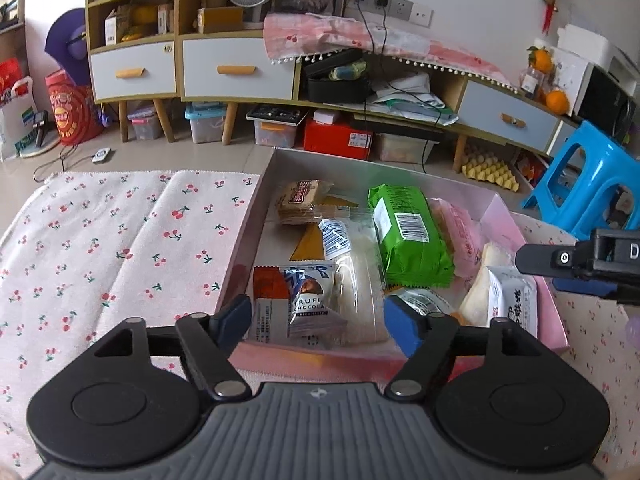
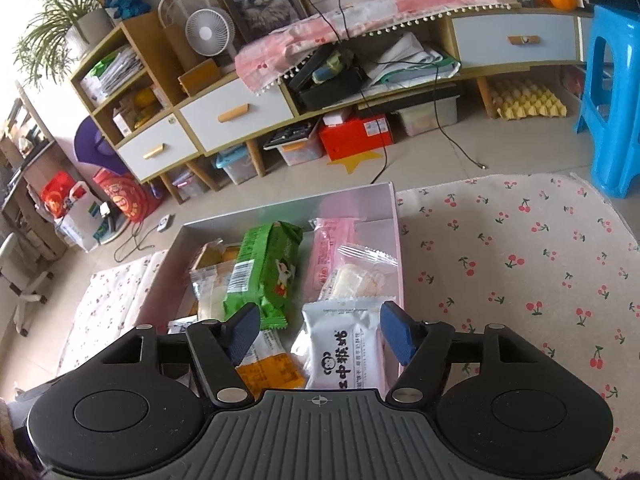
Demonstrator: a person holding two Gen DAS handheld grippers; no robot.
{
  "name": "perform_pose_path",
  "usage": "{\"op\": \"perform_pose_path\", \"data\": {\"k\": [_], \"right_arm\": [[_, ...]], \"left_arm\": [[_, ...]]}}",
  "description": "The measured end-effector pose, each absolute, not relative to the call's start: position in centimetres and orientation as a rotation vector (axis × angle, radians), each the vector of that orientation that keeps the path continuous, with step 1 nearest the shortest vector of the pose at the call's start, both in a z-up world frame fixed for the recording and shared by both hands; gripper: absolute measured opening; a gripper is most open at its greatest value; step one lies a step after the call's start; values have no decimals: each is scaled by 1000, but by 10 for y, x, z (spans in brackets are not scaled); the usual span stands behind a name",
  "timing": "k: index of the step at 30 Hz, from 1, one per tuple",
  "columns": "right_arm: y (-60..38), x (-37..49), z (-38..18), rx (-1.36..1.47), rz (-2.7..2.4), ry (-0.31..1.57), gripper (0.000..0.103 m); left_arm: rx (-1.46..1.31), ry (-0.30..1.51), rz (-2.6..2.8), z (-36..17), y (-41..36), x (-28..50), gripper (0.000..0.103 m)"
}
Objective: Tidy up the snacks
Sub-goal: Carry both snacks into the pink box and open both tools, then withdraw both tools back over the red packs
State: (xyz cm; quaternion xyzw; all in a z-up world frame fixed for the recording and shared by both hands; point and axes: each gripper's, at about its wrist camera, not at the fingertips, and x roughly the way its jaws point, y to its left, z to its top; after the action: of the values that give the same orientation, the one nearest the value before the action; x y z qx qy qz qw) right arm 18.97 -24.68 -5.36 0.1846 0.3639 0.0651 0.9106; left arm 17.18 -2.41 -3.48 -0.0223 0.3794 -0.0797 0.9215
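A pink shallow box sits on a cherry-print cloth and holds several wrapped snacks. My left gripper hovers open over the box's near edge. Beneath its gap lie a truffle chocolate packet and a clear-wrapped pale snack; neither pad touches them. A green packet lies further in. In the right wrist view my right gripper stands open above the same box. A white packet with black characters lies under its gap, free of the pads, with an orange packet beside it.
The cherry-print cloth spreads left of the box and also right of it. A blue plastic stool stands at the table's far right. Beyond the floor runs a low cabinet with boxes under it.
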Motion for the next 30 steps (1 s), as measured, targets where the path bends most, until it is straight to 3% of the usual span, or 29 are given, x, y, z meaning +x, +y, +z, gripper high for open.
{"op": "perform_pose_path", "data": {"k": [6, 13, 30], "right_arm": [[-243, 179, -45, 351, 136, 769, 78], [-242, 161, -37, 310, 136, 798, 83], [-244, 119, -50, 197, 116, 945, 86]], "left_arm": [[-14, 792, -182, -27, -23, 161, 87], [-22, 856, -190, -26, -11, 151, 95], [-18, 993, -171, -31, -14, 121, 97]]}}
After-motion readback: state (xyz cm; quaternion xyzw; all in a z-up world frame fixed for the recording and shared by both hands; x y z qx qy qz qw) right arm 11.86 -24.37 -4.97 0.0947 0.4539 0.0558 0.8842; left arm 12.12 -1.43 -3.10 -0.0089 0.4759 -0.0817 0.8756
